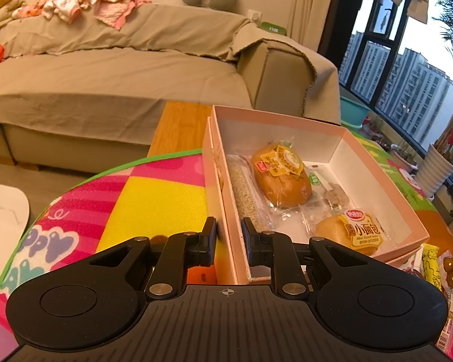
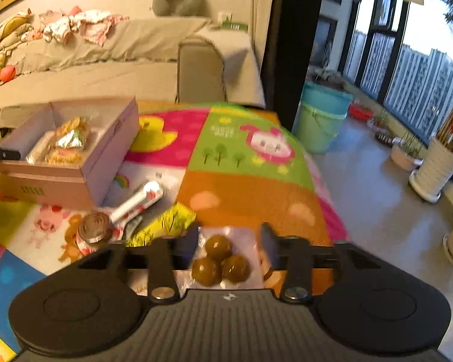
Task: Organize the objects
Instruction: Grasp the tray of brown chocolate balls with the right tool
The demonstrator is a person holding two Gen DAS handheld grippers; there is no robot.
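Pink cardboard box [image 1: 287, 126], open-topped, seated in a slightly wider pink tray or lid, standing on a multicoloured foam play mat [image 1: 154, 199] that covers a wooden table [image 1: 181, 126]. Left gripper [image 1: 229, 235]: fingers straddle the box's near left wall, one outside and one inside, closed against the wall's two faces. Box contents: a wrapped bread roll [image 1: 279, 175] toward the middle, a second packet labelled mini French bread [image 1: 351, 232] at the near right corner, a long clear sachet of pale grains [image 1: 246, 193] along the left wall, and a small clear packet [image 1: 332, 193] between the rolls; bare white floor shows at the far end of the box. Right gripper [image 2: 231, 241]: fingers spread apart, either side of a clear packet of three brown round pieces [image 2: 220, 259]; whether the pads touch it cannot be told, as this view is blurred. The packet sits low over the mat's orange panel, near the mat's curved right edge, beyond which is bare floor. To its left lie a small round jar-like item [image 2: 95, 229], a white patterned tube-shaped packet [image 2: 139, 200] and a yellow packet [image 2: 172, 218], between the right gripper and the box. Open mat stretches ahead of the right gripper. Surroundings: a beige-covered sofa [image 1: 120, 69] behind the table with clothes [image 1: 84, 3] on its back, green plastic bins [image 2: 320, 117] and potted plants [image 2: 438, 163] by the window.
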